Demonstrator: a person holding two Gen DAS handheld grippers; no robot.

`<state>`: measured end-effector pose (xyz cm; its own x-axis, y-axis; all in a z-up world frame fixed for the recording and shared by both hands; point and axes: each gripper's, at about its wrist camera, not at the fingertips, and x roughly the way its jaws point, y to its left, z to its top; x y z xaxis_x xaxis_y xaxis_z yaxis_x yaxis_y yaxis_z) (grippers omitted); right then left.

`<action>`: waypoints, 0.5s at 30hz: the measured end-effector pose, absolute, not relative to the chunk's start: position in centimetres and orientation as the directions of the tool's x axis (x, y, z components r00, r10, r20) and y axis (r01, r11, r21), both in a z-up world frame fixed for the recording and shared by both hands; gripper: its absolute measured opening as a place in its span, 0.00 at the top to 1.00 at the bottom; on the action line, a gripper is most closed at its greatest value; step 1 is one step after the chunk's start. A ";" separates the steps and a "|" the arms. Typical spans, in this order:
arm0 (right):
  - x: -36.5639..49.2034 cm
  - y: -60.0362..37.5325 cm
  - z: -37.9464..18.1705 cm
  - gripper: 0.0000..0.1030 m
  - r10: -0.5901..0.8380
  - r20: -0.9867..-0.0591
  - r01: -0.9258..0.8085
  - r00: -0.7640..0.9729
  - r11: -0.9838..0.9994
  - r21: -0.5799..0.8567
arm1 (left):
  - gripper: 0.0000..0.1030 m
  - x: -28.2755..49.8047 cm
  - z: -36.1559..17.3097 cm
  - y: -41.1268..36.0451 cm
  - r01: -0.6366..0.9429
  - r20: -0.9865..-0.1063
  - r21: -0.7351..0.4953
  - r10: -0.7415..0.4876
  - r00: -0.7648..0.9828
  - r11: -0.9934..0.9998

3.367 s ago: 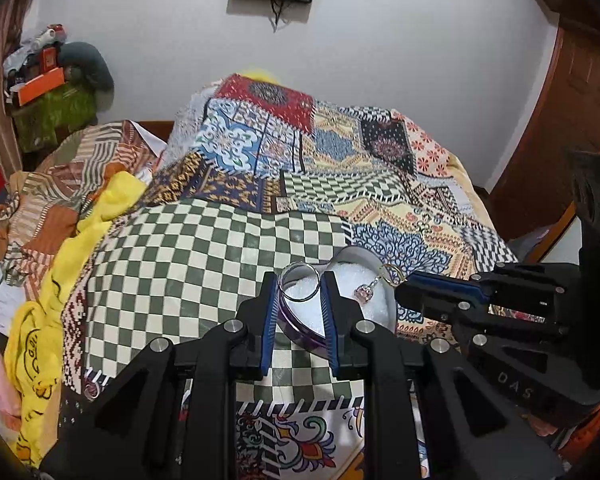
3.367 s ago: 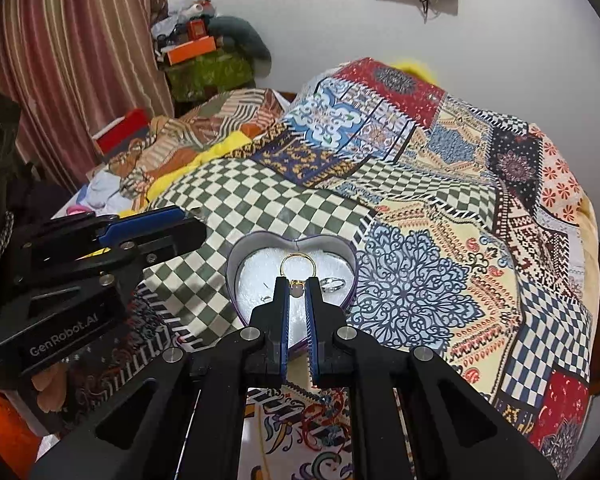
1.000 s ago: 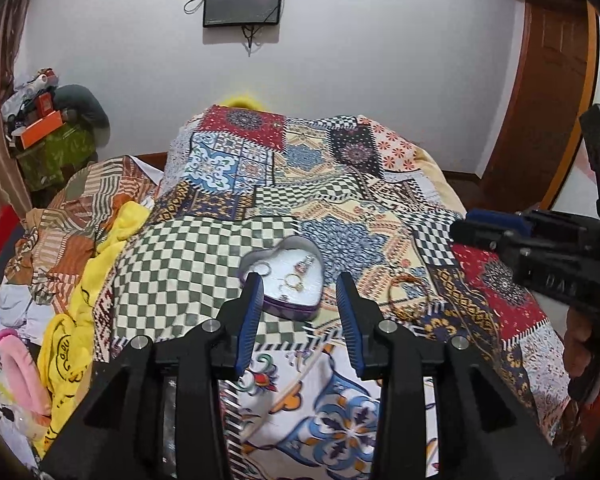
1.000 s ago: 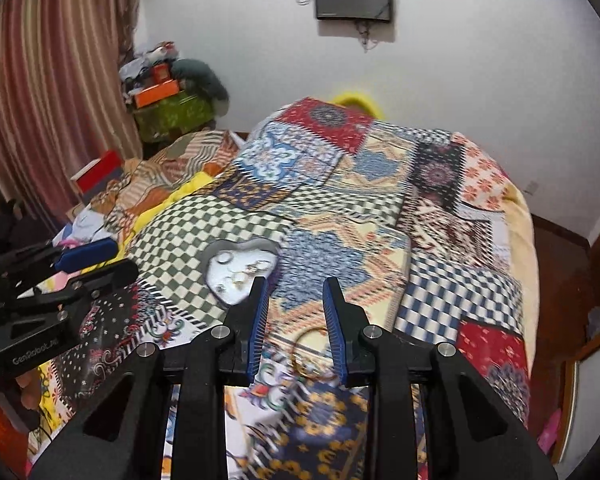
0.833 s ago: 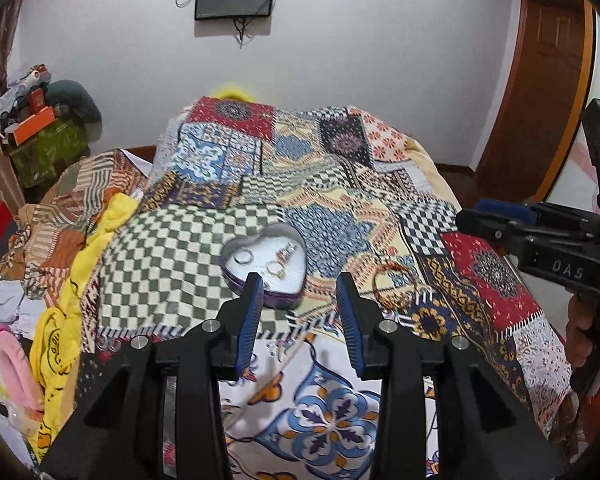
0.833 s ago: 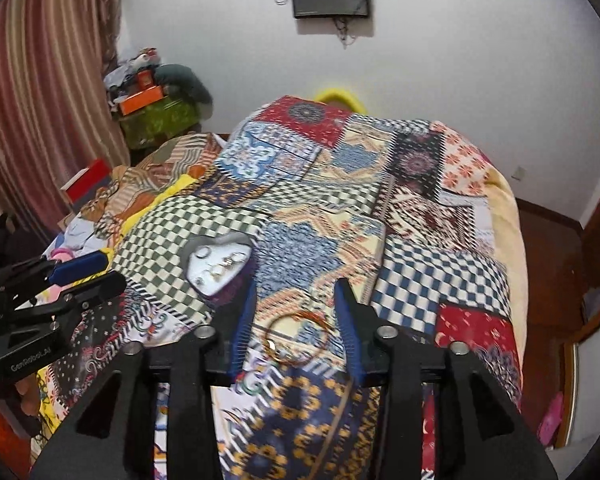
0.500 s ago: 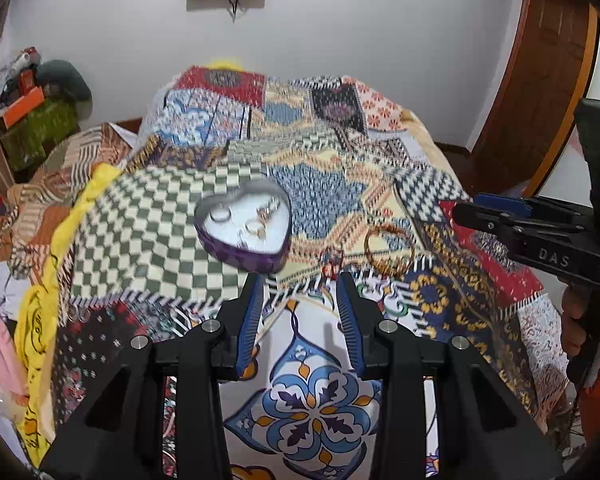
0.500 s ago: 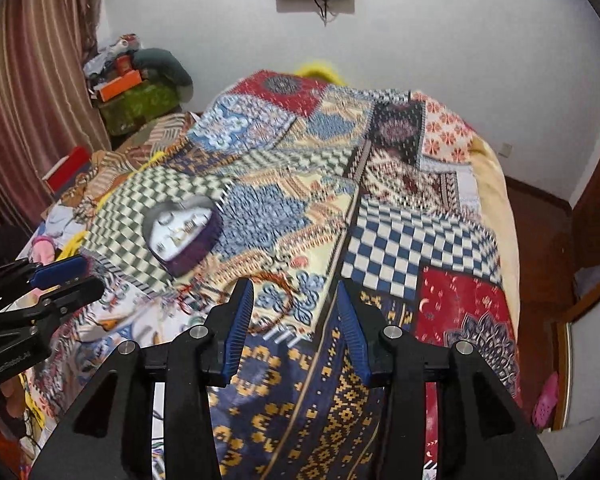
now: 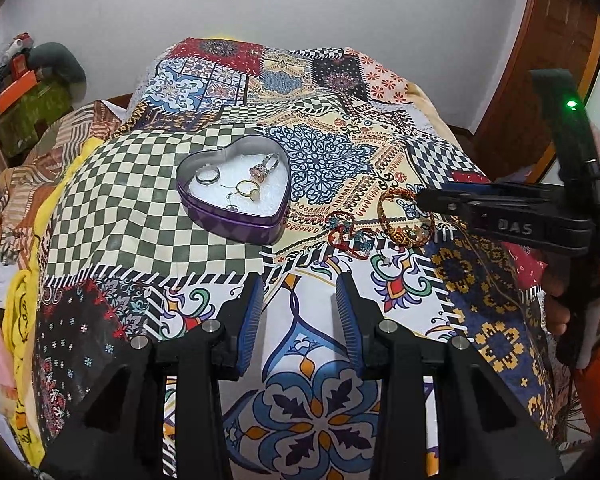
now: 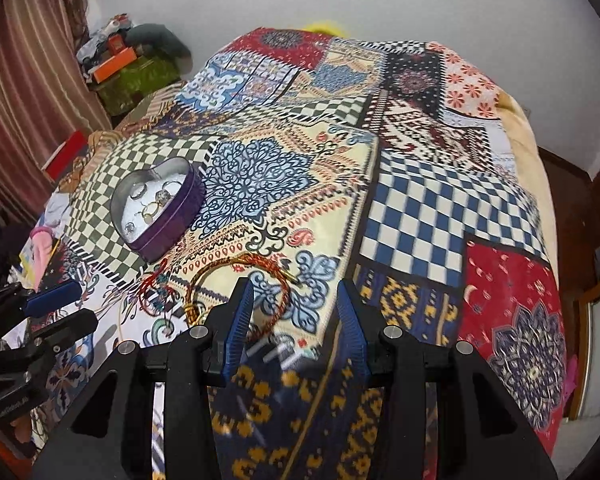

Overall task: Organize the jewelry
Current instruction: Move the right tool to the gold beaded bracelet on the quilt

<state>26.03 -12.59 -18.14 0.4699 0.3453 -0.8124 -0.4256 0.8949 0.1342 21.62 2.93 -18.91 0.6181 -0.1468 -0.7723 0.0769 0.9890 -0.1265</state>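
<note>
Rings sit in heart-shaped tin (image 9: 236, 216) on patchwork bedspread (image 9: 120, 200); red-gold bangle (image 10: 240, 292) and beaded bracelet (image 9: 348, 236) lie beside it. Left gripper (image 9: 299, 320), right gripper (image 10: 296, 320) both open, empty.

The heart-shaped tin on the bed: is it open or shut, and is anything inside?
Open. The heart-shaped tin has no lid on, and several rings lie on its white lining.
</note>
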 end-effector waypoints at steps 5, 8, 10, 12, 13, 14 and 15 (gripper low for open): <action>26.7 -11.3 -19.4 0.62 0.353 -0.830 -0.476 0.432 0.871 0.123 | 0.64 21.9 -19.3 2.9 0.082 -0.776 -0.132 -0.154 0.612 0.988; 26.8 -10.9 -19.7 0.70 0.354 -0.824 -0.497 0.443 0.861 0.103 | 0.64 22.1 -19.4 2.7 0.088 -0.779 -0.130 -0.157 0.608 0.988; 26.8 -10.8 -19.8 0.80 0.371 -0.819 -0.514 0.437 0.851 0.110 | 0.64 22.2 -19.5 2.6 0.091 -0.780 -0.135 -0.162 0.604 0.987; 26.9 -10.6 -19.8 0.87 0.381 -0.817 -0.524 0.432 0.844 0.117 | 0.64 22.4 -19.6 2.6 0.092 -0.783 -0.143 -0.170 0.599 0.985; 26.9 -10.6 -19.9 0.87 0.381 -0.816 -0.528 0.435 0.842 0.112 | 0.64 22.4 -19.7 2.5 0.092 -0.783 -0.145 -0.171 0.598 0.985; 26.9 -10.6 -19.9 0.93 0.381 -0.813 -0.530 0.440 0.841 0.108 | 0.64 22.5 -19.6 2.5 0.093 -0.783 -0.150 -0.175 0.597 0.984; 26.9 -10.5 -19.9 0.93 0.380 -0.813 -0.533 0.441 0.840 0.104 | 0.64 22.6 -19.6 2.4 0.096 -0.782 -0.155 -0.181 0.597 0.983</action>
